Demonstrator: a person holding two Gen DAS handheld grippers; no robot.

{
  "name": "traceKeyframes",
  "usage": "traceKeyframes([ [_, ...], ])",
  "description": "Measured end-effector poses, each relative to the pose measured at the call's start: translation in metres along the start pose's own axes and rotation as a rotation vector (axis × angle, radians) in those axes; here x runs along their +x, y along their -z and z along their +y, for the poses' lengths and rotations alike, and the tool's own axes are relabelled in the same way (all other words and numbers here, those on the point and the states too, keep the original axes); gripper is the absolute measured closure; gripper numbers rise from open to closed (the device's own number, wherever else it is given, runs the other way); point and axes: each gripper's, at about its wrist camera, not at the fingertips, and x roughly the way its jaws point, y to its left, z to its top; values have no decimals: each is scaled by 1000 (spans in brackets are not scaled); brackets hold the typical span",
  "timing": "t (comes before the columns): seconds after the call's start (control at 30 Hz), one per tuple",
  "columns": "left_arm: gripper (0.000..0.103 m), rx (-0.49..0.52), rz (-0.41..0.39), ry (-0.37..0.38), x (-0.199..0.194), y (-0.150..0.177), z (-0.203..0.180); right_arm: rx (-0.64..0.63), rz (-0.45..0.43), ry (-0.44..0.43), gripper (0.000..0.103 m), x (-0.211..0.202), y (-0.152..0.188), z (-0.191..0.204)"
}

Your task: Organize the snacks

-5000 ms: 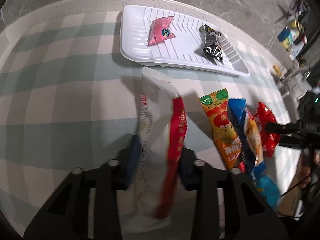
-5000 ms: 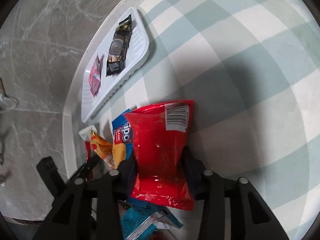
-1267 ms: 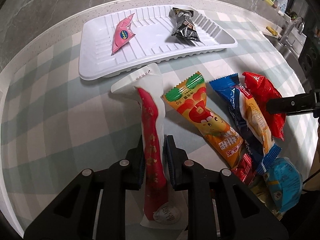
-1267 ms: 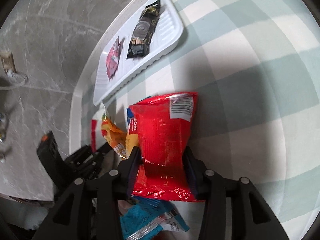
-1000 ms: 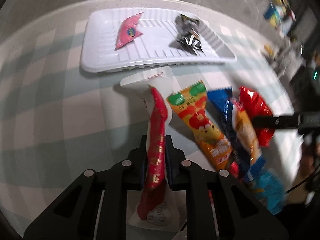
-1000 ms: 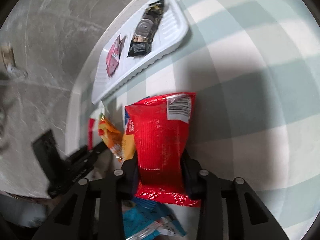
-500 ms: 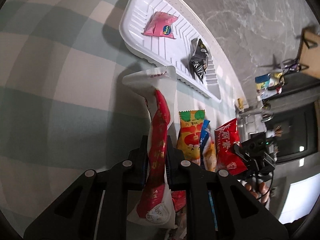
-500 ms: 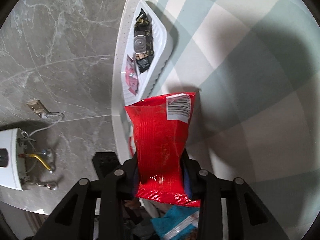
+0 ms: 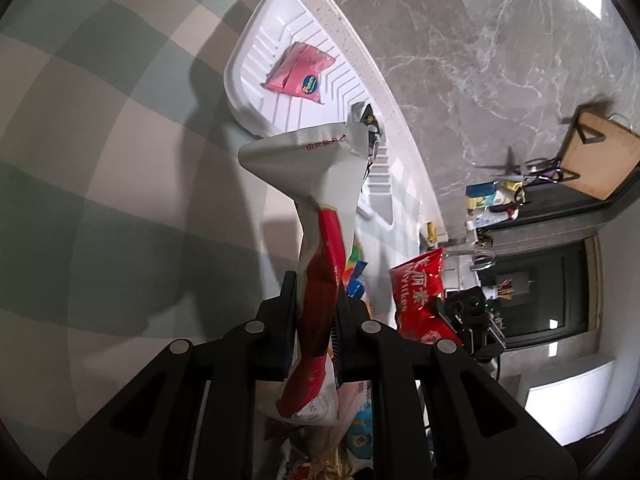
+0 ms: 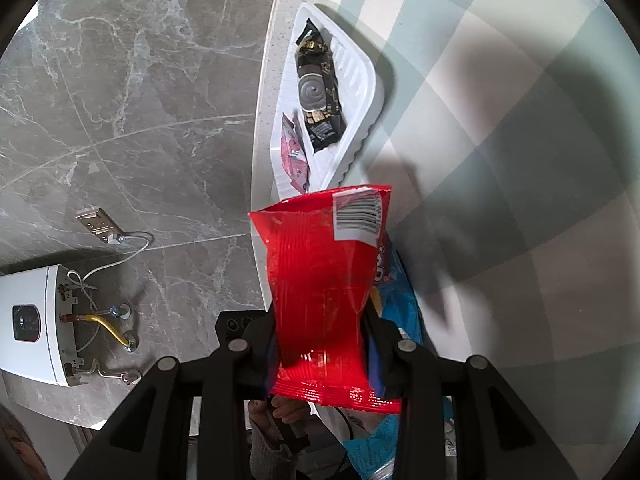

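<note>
A home kitchen, by every sign. Grey marble-veined wall panels rise behind a pale speckled stone counter edge; a green-and-cream checked tablecloth covers the work surface. A wooden chopping board leans on a rack above bottles and packets. On the other side, a white wall-mounted water heater with pipes and valves beneath, and a wall socket with a white cable plugged in.
</note>
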Motion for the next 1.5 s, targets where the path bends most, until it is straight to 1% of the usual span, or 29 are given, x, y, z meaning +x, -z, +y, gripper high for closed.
traceKeyframes([
  [0.27,91,-16,-24,70,-7,-8,-5,8,-2,-16,66,2,-4,4],
  [0.5,91,-22,-68,111,-16,-25,-9,5,-1,-25,66,4,-11,8],
  [0.63,91,-28,-92,134,-18,-41,-13,0,-1,-30,65,7,-18,12],
  [0.83,91,-7,-119,157,-20,-71,-28,-14,1,-29,64,13,-29,21],
  [1.07,90,45,-128,137,-19,-110,-46,-41,4,-29,63,25,-50,37],
  [1.37,91,91,-108,77,0,-161,-59,-56,8,-35,62,50,-91,57],
  [1.5,90,102,-91,33,13,-179,-58,-45,14,-32,61,66,-111,60],
])
